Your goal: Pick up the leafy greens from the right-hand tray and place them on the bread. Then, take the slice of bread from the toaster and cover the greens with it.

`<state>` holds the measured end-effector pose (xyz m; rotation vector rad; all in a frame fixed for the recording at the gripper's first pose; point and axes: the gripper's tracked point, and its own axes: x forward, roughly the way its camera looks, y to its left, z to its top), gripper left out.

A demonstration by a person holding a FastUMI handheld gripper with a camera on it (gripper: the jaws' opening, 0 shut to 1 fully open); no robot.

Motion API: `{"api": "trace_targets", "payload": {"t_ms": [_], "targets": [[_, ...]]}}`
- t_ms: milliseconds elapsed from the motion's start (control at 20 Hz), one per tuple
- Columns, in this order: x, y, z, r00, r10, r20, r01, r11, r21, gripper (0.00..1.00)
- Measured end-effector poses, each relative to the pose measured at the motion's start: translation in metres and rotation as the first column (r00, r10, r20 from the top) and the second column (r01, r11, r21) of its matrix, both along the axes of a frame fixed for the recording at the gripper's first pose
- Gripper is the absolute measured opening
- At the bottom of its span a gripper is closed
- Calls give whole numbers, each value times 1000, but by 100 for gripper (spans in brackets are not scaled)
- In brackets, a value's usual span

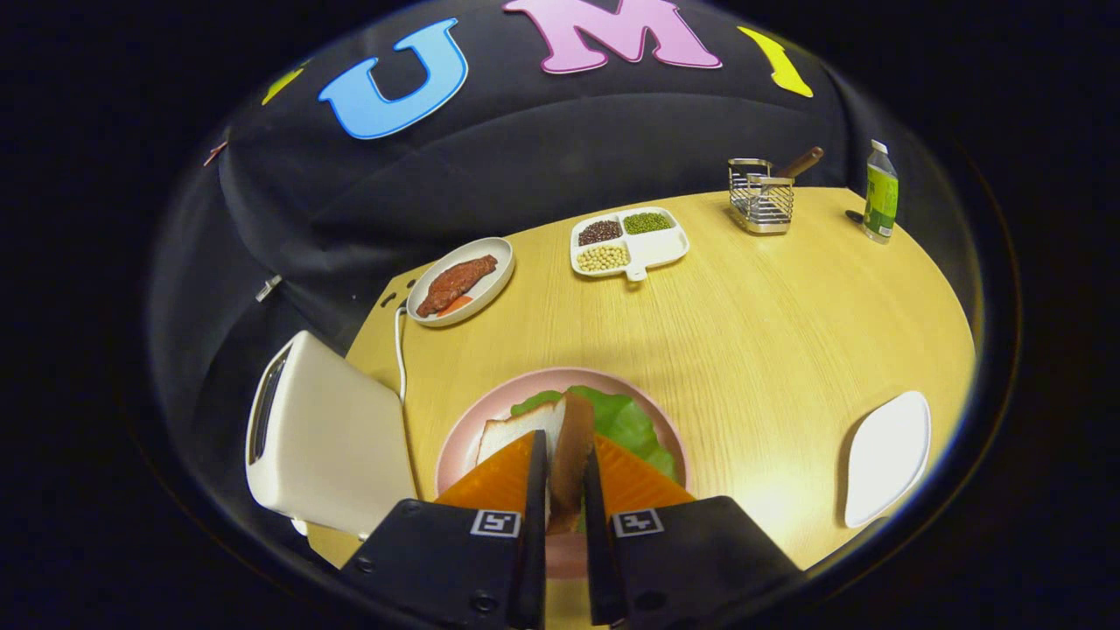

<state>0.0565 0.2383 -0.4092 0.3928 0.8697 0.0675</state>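
Observation:
My gripper (561, 442) is shut on a slice of bread (569, 455), held on edge between both fingers, its brown crust facing up. It hangs just above the pink plate (490, 407). On that plate lie the leafy greens (626, 420), partly hidden behind the slice and my fingers. Whether another bread slice lies under the greens I cannot tell. The white toaster (319, 437) stands left of the plate, its slot turned away to the left. The white tray (888, 455) to the right of the plate holds nothing.
At the back stand a white plate with meat (461, 280), a divided dish of beans (628, 241), a wire basket (761, 197) with a wooden-handled tool and a green bottle (879, 192). The toaster's cord (401, 346) runs along the table's left edge.

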Motion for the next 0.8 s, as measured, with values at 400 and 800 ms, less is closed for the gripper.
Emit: {"api": "trace_targets", "payload": {"t_ms": [400, 800], "targets": [[-12, -23, -12, 998, 59, -9, -59, 992, -116, 87], [-13, -65, 46, 986, 95, 135, -70, 982, -176, 98]]}}
